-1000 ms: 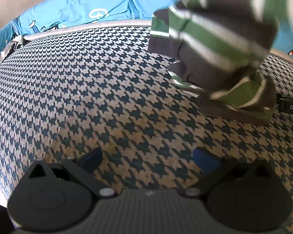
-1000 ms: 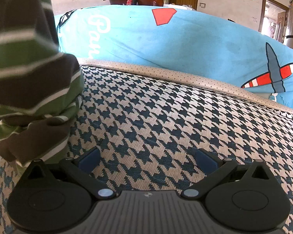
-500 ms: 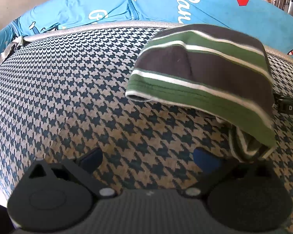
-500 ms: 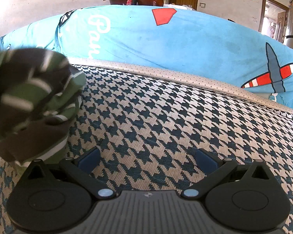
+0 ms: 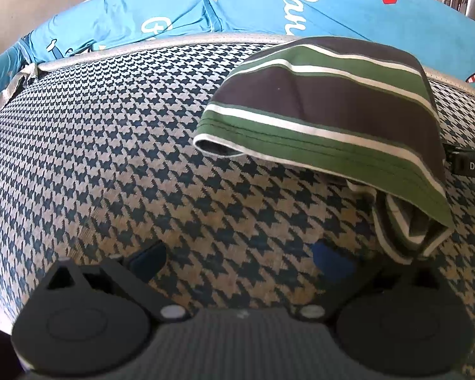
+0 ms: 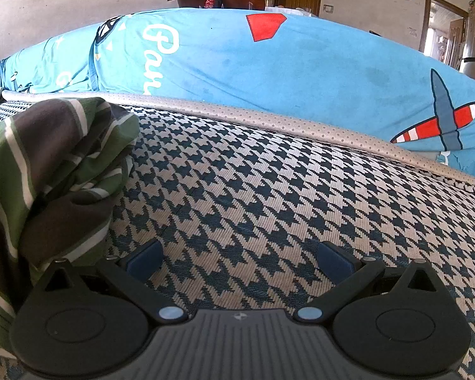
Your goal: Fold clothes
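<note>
The striped garment point(image 5: 326, 120) lies bunched on the houndstooth cushion point(image 5: 110, 145), in front of the blue cover point(image 6: 269, 72). Left gripper point(image 5: 237, 253) and right gripper point(image 6: 240, 255) both have jaws spread, empty. Risk: grabbing several crumpled layers together likely gives a lopsided fold.

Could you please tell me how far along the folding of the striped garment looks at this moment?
Done: the striped garment lies in a loose bundle on the houndstooth cushion, one hemmed edge doubled over. In hand: nothing; the left claw and right claw are both open, with only cushion between their fingers. Left: the layers at the garment's near end look bunched, so smoothing and a tidier fold probably remain.
</note>
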{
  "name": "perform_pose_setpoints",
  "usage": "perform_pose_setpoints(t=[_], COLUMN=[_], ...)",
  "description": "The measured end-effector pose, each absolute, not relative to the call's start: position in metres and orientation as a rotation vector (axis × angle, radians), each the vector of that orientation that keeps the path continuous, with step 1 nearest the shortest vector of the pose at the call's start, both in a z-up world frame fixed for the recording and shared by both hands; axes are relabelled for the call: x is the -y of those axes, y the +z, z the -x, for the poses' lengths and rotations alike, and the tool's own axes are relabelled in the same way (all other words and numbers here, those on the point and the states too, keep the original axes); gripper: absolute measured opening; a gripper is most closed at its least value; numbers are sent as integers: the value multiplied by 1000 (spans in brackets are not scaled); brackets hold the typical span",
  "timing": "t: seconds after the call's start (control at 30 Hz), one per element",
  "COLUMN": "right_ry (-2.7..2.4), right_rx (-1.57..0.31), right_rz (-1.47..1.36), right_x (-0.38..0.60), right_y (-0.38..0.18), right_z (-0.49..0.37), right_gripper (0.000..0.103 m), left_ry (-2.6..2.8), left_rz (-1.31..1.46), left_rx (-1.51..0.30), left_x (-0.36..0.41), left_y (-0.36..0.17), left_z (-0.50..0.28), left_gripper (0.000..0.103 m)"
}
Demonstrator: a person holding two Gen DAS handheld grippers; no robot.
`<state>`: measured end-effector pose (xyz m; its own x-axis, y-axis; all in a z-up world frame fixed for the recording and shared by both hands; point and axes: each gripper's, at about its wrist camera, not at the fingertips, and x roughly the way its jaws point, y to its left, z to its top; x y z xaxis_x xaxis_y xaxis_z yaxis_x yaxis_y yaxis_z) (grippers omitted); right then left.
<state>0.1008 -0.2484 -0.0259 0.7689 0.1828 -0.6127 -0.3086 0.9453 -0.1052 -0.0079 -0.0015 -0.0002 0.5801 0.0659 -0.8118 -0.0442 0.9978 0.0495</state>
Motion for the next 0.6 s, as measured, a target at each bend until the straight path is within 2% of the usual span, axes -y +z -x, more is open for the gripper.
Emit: perform_pose_setpoints(t=[0.6], right_ry=[271], right_rx=[-641], right_rz=[208], right_x=[249], right_y=[-26], right_z=[-107], right_gripper=[103], left_ry=[53], left_rz=[-37], left_rx=[-917], left_x=[-1], left_y=[-11], left_z=[10], left_gripper=[103])
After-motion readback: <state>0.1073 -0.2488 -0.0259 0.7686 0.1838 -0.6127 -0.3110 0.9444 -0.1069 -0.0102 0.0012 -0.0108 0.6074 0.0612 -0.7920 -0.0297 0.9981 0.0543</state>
